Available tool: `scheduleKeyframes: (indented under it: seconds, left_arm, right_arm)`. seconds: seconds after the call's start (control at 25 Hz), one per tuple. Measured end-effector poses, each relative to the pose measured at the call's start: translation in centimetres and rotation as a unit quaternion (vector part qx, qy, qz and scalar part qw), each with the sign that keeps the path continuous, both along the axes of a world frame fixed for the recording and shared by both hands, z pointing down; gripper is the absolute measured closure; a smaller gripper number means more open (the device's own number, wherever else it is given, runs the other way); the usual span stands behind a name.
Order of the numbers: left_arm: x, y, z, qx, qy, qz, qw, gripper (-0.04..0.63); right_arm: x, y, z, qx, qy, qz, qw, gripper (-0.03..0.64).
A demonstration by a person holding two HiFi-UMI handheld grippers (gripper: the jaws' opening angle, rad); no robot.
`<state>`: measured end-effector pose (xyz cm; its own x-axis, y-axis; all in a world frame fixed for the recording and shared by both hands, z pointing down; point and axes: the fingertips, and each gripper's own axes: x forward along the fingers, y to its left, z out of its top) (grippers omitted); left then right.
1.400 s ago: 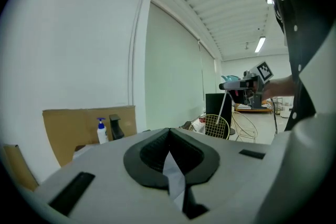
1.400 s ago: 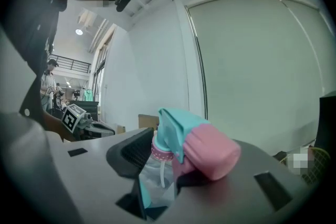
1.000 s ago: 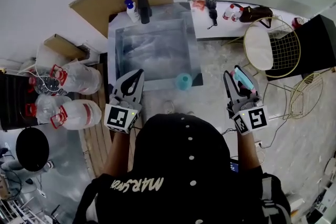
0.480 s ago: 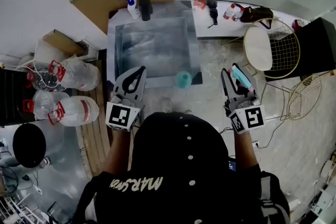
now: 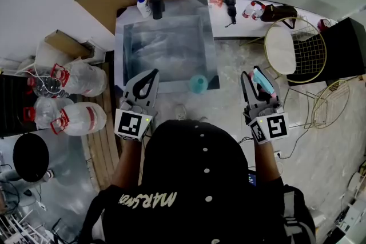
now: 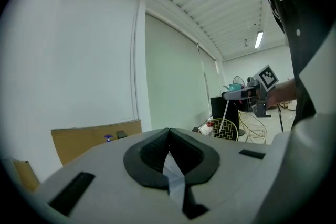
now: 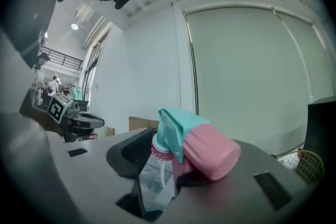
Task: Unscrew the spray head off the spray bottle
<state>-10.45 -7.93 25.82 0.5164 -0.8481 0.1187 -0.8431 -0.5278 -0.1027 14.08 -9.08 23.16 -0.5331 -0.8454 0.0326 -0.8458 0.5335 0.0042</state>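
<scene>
right gripper (image 7: 157, 161) – jaws roughly half apart, pinching the spray head (image 7: 202, 145): glossy pink body, teal trigger, dotted pink collar, skinny white tube | left gripper (image 6: 169, 132) – ribbed black pads shut tight, nothing in 'em | black top (image 5: 189, 180) – white print, "MARS…" something | round teal container (image 5: 198, 84) – on glass table (image 5: 166, 46), near edge

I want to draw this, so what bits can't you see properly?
- Spray head: in the right gripper view its bottom end is buried between the jaws of the right gripper, so any bottle under it is hidden.
- Teal thing at the table edge: in the head view it is too small to name.
- Blue-capped bottle: in the head view it is too small to read its label.
</scene>
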Motion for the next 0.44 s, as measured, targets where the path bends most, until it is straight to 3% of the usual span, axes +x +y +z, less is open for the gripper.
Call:
scheduleKeyframes:
  seconds: [0.44]
  left_arm:
    - [0.15, -0.12, -0.13, 0.006, 0.002, -0.002, 1.0, 0.571]
  right_arm:
    - [-0.14, 0.17, -0.26, 0.008, -0.004, 0.003, 1.0, 0.454]
